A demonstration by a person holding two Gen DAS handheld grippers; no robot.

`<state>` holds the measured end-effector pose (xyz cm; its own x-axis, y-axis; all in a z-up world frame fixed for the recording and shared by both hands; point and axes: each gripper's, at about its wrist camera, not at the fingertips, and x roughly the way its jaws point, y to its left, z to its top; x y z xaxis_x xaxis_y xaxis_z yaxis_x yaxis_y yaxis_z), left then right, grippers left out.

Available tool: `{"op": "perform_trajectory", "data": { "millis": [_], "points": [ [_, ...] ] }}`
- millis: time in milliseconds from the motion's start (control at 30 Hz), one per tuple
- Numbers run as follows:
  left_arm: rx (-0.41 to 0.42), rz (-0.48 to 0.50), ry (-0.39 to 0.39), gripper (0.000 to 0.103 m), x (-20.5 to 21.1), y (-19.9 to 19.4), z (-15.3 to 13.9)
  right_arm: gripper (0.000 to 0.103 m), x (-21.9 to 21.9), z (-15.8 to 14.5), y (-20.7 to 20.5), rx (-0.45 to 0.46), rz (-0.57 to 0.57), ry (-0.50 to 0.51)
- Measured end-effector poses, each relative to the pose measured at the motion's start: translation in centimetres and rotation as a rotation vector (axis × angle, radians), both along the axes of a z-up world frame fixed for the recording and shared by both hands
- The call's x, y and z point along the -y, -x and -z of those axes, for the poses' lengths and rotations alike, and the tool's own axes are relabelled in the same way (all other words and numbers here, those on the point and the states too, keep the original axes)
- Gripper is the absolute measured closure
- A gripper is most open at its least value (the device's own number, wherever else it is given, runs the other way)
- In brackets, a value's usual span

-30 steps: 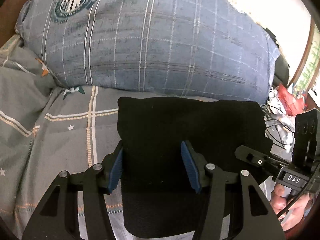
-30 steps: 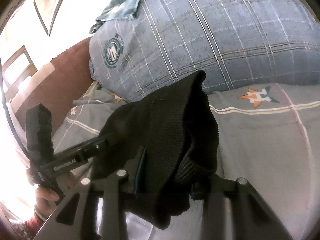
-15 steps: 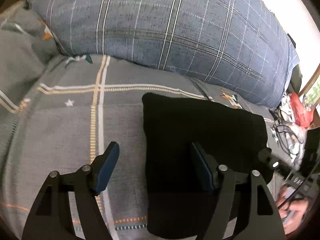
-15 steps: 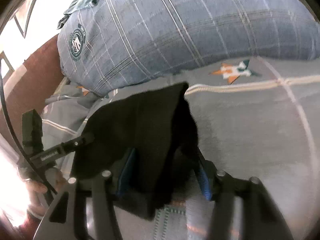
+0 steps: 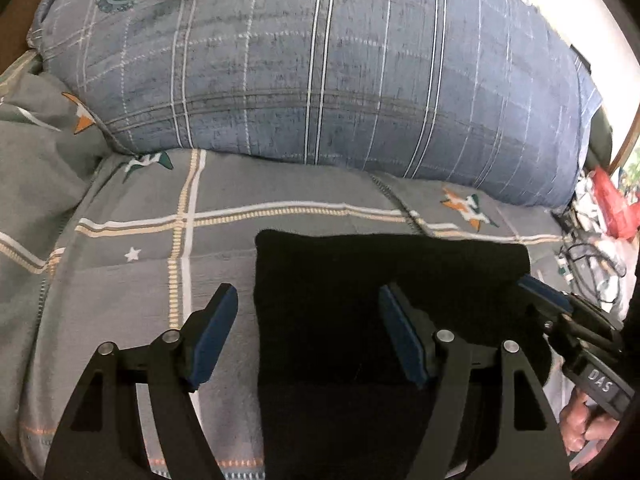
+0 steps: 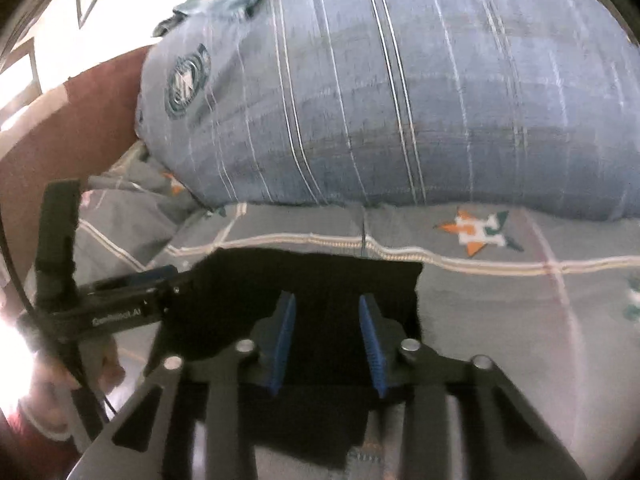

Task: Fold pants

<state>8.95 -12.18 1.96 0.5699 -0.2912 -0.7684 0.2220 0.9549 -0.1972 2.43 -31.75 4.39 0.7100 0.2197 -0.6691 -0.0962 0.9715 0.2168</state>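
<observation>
The black pants (image 5: 384, 288) lie folded flat as a dark rectangle on the grey patterned bedspread (image 5: 132, 296). My left gripper (image 5: 306, 300) is open over their left edge, with one pad above the fabric, the other above the bedspread, and nothing pinched. In the right wrist view the pants (image 6: 320, 276) lie under my right gripper (image 6: 328, 312). Its jaws are closing, with only flat fabric showing below the gap and no fold pressed between the pads. The right gripper's tip (image 5: 552, 304) rests at the pants' right edge. The left gripper (image 6: 160, 276) sits at their left edge.
A large blue plaid pillow (image 5: 320, 72) rises just behind the pants. A brown headboard (image 6: 80, 120) stands at the left. Cables and a red bag (image 5: 612, 208) clutter the bed's right side. A person's hand (image 5: 588, 428) holds the right gripper's handle.
The right gripper let go of the bunched, lifted pants, which now lie flat; its jaws then narrowed again. The left gripper's jaws widened, and it shifted left off the fabric.
</observation>
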Motion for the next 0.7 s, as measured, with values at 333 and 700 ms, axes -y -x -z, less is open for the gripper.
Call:
{"op": "perform_trajectory", "data": {
  "millis": [333, 700],
  "points": [
    [-0.003, -0.003, 0.001, 0.028, 0.5, -0.6, 1.1, 0.073, 1.7, 3.0, -0.9, -0.033, 0.027, -0.049],
    [0.033, -0.021, -0.066, 0.028, 0.2, 1.6, -0.2, 0.065, 0.0, 0.4, 1.8, 0.007, 0.034, -0.028]
  ]
}}
